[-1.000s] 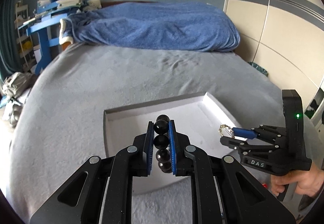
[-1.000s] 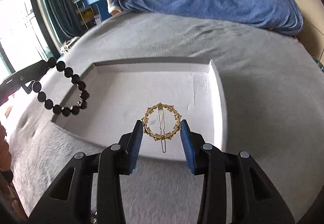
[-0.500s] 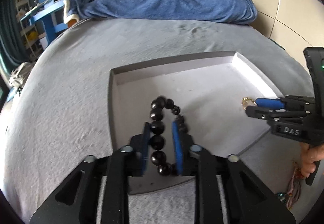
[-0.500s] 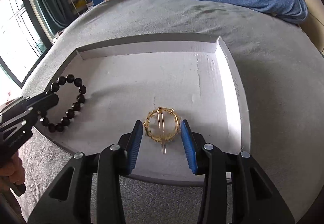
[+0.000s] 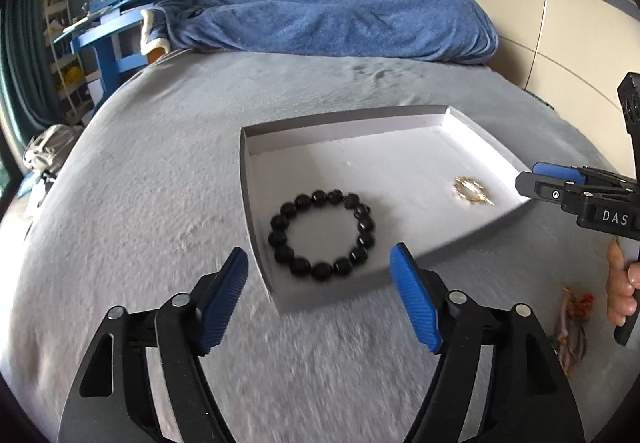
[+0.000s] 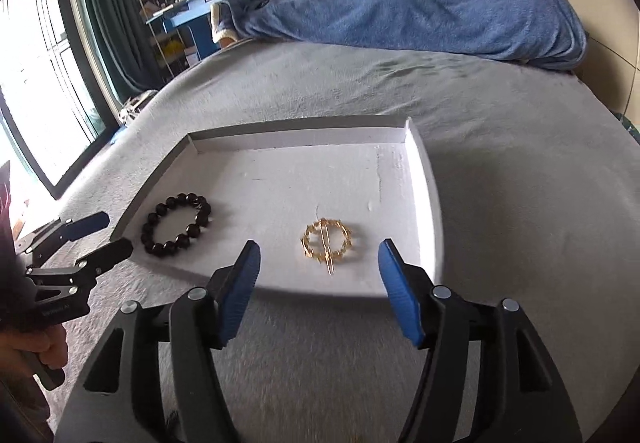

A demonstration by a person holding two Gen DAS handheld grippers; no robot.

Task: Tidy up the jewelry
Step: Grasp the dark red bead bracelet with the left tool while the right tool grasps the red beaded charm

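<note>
A black bead bracelet (image 5: 322,235) lies flat in the near left corner of the white tray (image 5: 360,127). My left gripper (image 5: 320,283) hovers just short of it, jaws opening wide, with nothing pressed between the blue pads. A gold circular hair clip (image 6: 327,241) rests on the tray floor (image 6: 280,179) towards its right side. My right gripper (image 6: 318,279) stands over the tray's near edge, jaws opening, pads clear of the clip. The bracelet (image 6: 176,225) and the left gripper (image 6: 100,239) show at the left of the right wrist view; the clip (image 5: 472,191) and the right gripper (image 5: 540,183) show at the right of the left wrist view.
The tray sits on a grey bedspread (image 5: 160,163). A blue blanket (image 5: 340,23) is heaped at the far end. More jewelry, a reddish tangle (image 5: 574,323), lies on the bed beside the hand (image 5: 622,283) that holds the right gripper. Blue shelves (image 5: 120,3) stand at the back left.
Both grippers let go: the bracelet dropped from the left jaws onto the tray, the gold clip from the right. Both sets of jaws widened and drew back from the tray.
</note>
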